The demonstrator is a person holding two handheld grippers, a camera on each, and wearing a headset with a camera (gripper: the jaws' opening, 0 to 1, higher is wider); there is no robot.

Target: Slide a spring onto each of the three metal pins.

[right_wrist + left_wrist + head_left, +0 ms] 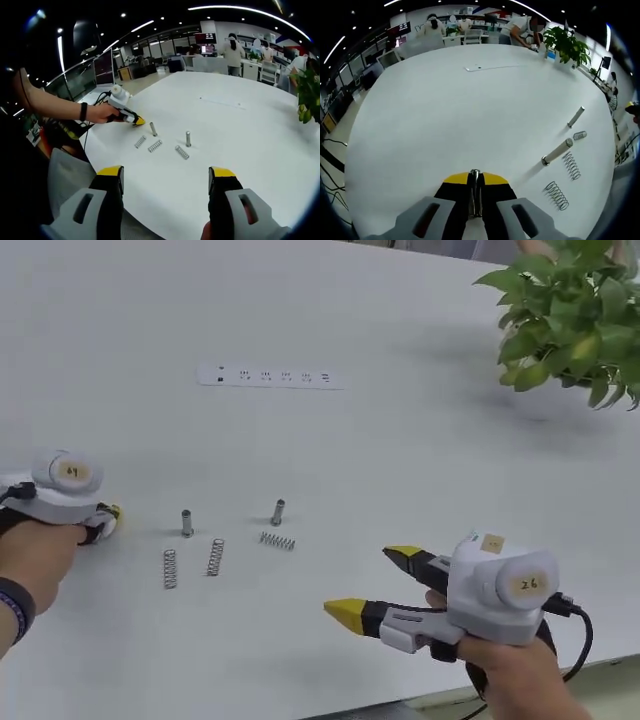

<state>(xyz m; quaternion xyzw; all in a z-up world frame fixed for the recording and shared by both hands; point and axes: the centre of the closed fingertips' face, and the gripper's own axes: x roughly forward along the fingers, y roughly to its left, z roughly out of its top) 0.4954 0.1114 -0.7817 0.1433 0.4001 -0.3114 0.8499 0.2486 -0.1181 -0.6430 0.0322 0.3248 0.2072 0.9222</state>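
1. White workbench (pixel 420 470) is stretching across an open office, carrying a power strip (pixel 270 376) well back and a potted plant (pixel 570 320) at its far right. People are working at desks in the background of the gripper views.
2. Left gripper (pixel 108 518) is sitting low at the left of the bench. Its jaws are clenched on a short metal pin (pixel 476 195), which is lying along them between the yellow tips. Judging by the task, the pin is being gripped so that it stays steady while a spring goes over it.
3. Two more pins are standing upright on the bench. The left standing pin (pixel 187 523) is near the left gripper and the right standing pin (pixel 278 511) is further right. Both are bare.
4. Three springs are lying flat just in front of those pins. The left spring (pixel 169 568) and middle spring (pixel 215 557) are lying side by side, and the right spring (pixel 277 540) is lying crosswise just below the right standing pin. None appears to be touching a pin.
5. Right gripper (pixel 357 580) is hovering near the front edge, apart from the springs. Its jaws are released and spread wide with nothing between them, probably readied for picking up a spring. The right spring is lying closest to it.
6. Work is looking barely begun, with no spring sitting on any of the three pins.
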